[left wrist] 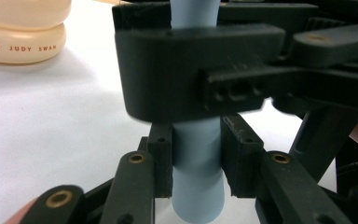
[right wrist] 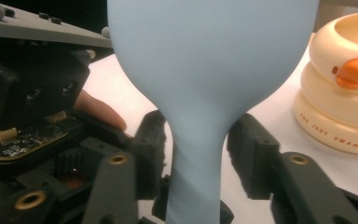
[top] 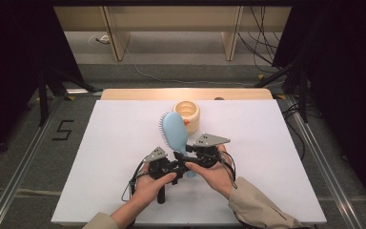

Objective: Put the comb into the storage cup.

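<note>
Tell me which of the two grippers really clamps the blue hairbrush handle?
The left gripper: its fingers press the hairbrush handle. The right gripper has gaps beside the handle.

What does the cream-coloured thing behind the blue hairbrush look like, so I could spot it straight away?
Start at the white table and look to its far edge, near the middle. Just beyond the head of the light blue hairbrush stands a cream holder built like stacked rings with an open top. Its small orange duck bill on the side sets it apart.
</note>
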{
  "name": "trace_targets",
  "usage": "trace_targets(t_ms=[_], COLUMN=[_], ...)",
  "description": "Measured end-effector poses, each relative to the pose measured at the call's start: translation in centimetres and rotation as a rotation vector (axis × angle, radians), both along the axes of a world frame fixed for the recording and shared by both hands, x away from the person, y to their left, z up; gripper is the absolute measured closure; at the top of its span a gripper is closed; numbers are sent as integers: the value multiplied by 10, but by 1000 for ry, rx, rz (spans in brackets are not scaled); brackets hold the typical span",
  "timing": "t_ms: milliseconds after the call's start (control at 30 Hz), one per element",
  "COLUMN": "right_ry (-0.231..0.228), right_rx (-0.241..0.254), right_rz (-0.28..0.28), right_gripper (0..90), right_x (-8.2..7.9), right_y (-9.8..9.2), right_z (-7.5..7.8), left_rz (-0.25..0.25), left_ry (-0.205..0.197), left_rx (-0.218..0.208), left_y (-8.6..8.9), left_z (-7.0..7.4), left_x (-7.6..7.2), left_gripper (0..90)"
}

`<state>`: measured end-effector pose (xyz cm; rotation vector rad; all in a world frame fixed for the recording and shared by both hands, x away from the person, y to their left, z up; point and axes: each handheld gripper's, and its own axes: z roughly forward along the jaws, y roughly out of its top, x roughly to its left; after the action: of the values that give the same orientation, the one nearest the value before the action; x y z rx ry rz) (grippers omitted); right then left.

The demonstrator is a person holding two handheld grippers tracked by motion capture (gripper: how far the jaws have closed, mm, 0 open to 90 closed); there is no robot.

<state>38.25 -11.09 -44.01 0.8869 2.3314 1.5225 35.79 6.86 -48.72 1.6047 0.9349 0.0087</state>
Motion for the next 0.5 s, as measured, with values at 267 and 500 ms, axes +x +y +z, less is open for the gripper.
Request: trace_targets(t_ms=[267,500], right_ry=[15,-6], right_rx=[18,9], right_rz=[-32,-24], right_gripper=[310,147], right_x=[2,3], right_y=[-2,-3], right_z=[3,7], left_rz=[1,1], left_ry=[1,4], left_rx=[-3,-4], left_y=[0,1], left_z=[0,0], left_x=[0,0], left_gripper=[669,669])
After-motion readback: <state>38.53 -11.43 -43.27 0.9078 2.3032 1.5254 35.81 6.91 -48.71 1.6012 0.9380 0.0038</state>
